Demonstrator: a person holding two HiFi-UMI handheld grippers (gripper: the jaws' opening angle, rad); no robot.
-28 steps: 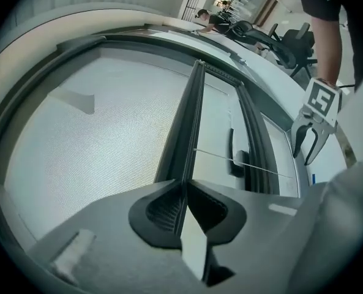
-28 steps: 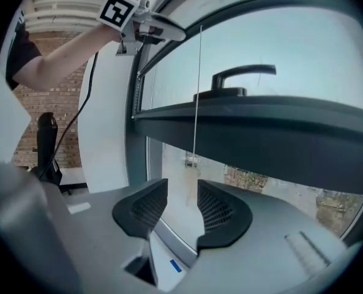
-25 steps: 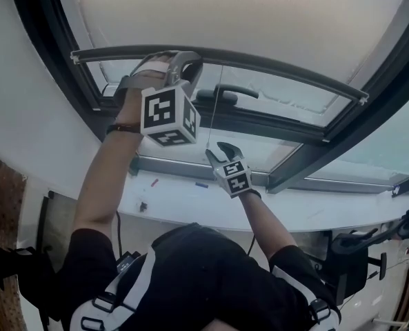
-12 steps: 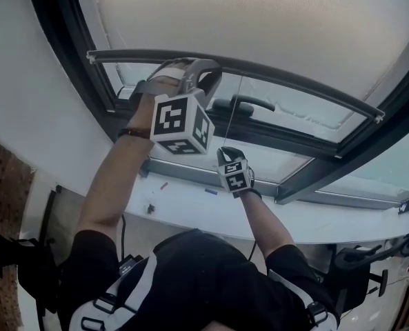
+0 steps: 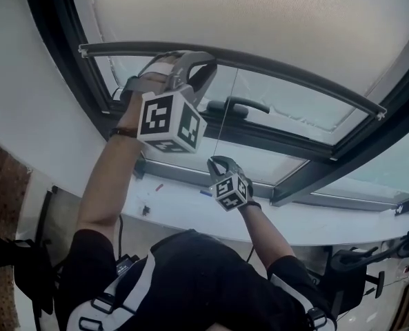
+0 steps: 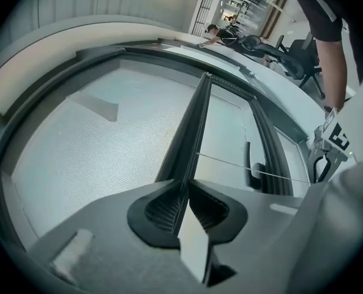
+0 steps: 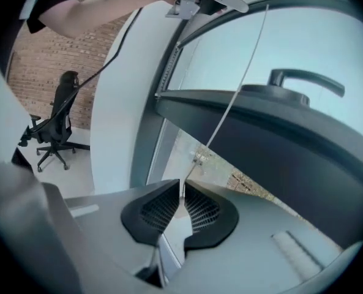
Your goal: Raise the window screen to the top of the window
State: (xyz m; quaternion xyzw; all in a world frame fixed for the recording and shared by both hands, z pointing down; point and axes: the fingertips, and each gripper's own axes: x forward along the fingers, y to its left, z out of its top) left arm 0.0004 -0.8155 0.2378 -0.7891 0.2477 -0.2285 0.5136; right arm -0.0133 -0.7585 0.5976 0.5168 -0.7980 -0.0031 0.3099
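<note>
hanging pale mesh screen (image 5: 259, 12) ends in dark bar (image 5: 294, 75).

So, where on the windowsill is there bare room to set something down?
The windowsill is bare right of the person's right forearm, below the window frame. Left of it is crowded: a red bit, a blue bit, a dark bit.

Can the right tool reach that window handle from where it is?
Probably yes. The window handle sits close above the right tool with nothing between them. But the tool's jaws have just been closing and now pinch the thin cord, so it would need to let go first.
</note>
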